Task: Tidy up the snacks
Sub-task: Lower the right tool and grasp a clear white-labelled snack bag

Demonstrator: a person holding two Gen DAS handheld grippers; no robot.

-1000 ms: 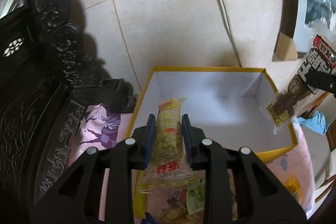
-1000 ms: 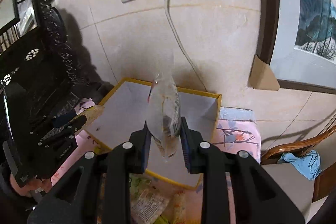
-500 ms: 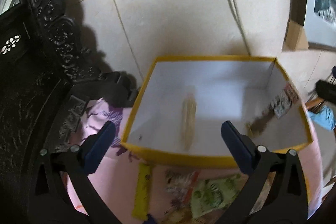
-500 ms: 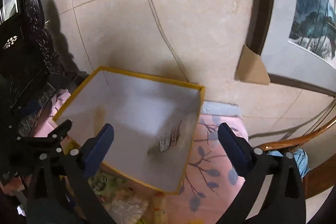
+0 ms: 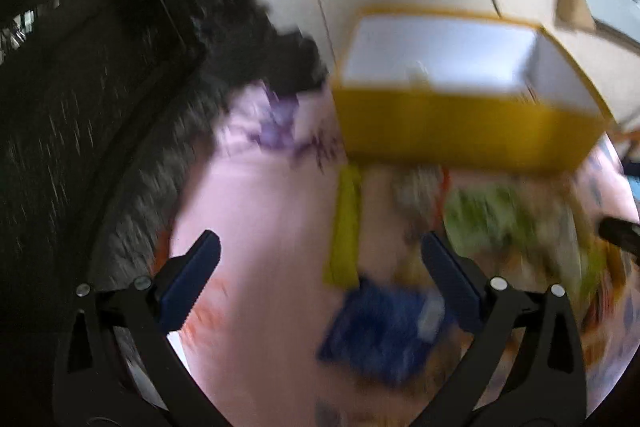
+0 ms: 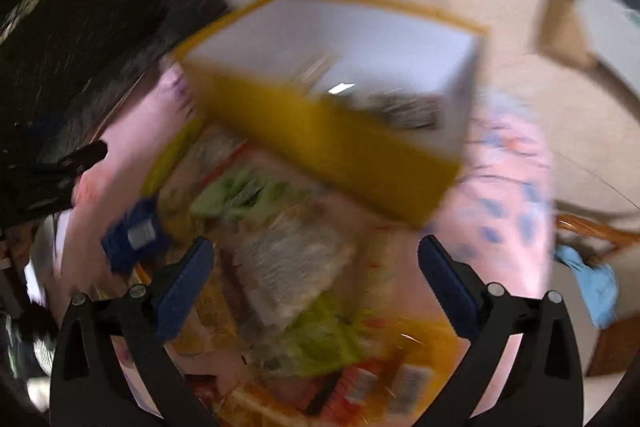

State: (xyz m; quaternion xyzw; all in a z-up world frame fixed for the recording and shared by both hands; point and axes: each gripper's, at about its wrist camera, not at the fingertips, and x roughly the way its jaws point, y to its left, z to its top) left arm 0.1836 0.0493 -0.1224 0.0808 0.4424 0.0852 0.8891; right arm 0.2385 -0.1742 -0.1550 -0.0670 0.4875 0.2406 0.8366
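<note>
Snacks (image 6: 288, 267) lie heaped, too blurred to count, before one yellow box (image 5: 460, 131); both claws, left gripper (image 5: 320, 267) and right gripper (image 6: 316, 263), gape wide, empty.

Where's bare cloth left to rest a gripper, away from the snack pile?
Bare pink cloth lies between the dark carved furniture and the yellow stick packet. Below the yellow cardboard box, the green packets and blue packet crowd together.

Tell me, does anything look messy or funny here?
Yes. Many snack packets lie jumbled on the pink cloth in front of the yellow box, overlapping at odd angles. The pictures are blurry, so nothing else stands out.
</note>
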